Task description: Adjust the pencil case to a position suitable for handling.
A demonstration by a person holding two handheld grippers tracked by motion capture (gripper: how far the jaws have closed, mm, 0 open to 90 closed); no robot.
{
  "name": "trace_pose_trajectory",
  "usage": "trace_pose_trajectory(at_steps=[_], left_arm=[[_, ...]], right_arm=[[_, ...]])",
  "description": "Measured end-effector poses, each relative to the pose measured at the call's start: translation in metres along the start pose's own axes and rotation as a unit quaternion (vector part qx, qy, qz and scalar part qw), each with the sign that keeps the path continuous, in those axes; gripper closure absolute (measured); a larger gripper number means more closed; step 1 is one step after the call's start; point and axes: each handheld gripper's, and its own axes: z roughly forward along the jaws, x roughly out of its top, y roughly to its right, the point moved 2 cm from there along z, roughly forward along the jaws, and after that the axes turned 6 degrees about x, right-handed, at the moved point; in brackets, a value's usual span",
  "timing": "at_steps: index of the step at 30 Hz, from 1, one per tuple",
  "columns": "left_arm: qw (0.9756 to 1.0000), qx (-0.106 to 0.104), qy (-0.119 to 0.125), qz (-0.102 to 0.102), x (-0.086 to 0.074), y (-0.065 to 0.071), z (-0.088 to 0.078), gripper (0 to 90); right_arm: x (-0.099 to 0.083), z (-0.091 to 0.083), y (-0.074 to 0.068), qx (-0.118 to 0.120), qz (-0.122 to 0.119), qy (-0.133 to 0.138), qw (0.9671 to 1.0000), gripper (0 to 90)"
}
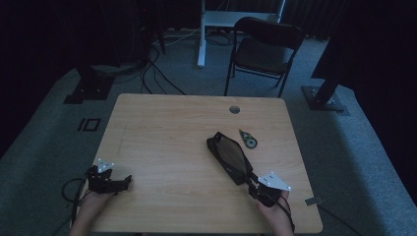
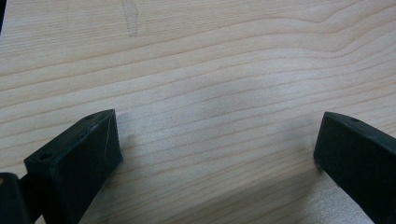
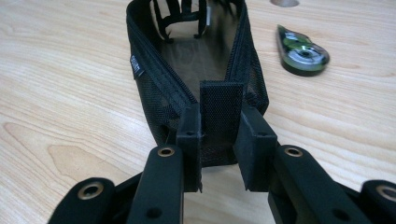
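Observation:
A black mesh pouch (image 1: 228, 152) lies unzipped on the wooden table (image 1: 162, 128), running diagonally right of centre. My right gripper (image 1: 251, 177) is at its near end, shut on the pouch's fabric end tab (image 3: 221, 107). In the right gripper view the pouch (image 3: 154, 88) gapes open ahead of the right gripper (image 3: 219, 135), and its inside looks empty. A green and black correction tape dispenser (image 1: 248, 139) lies just right of the pouch, seen again as the dispenser (image 3: 301, 51). My left gripper (image 1: 125, 181) rests open near the front left edge, the left gripper (image 2: 217, 144) with bare wood between its jaws.
A round cable hole (image 1: 234, 109) sits near the table's far edge. Behind the table stand a black folding chair (image 1: 263, 49) and a white desk leg (image 1: 201, 34), with cables on the grey carpet. The room is dim.

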Motion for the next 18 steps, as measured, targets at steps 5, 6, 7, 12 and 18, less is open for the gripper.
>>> trace_pose_trajectory(at_steps=[5, 6, 7, 12, 18], left_arm=[[1.0000, 0.000, 0.000, 0.000, 0.000, 0.000, 0.000, 0.7], [1.0000, 0.000, 0.000, 0.000, 0.000, 0.000, 0.000, 0.7], [1.0000, 0.000, 0.000, 0.000, 0.000, 0.000, 0.000, 0.7], [1.0000, 0.000, 0.000, 0.000, 0.000, 0.000, 0.000, 0.7], [1.0000, 0.000, 0.000, 0.000, 0.000, 0.000, 0.000, 0.7]], right_arm=[[-0.006, -0.005, -0.004, -0.003, 0.004, 0.003, 1.0000, 72.7], [-0.006, -0.006, -0.005, -0.003, 0.002, 0.003, 1.0000, 72.8], [-0.006, -0.007, -0.006, -0.005, 0.003, 0.004, 1.0000, 72.7], [-0.006, -0.010, -0.009, 0.000, 0.006, 0.008, 0.9999, 71.0], [0.001, -0.012, -0.011, 0.015, 0.006, 0.011, 0.9998, 60.5]])
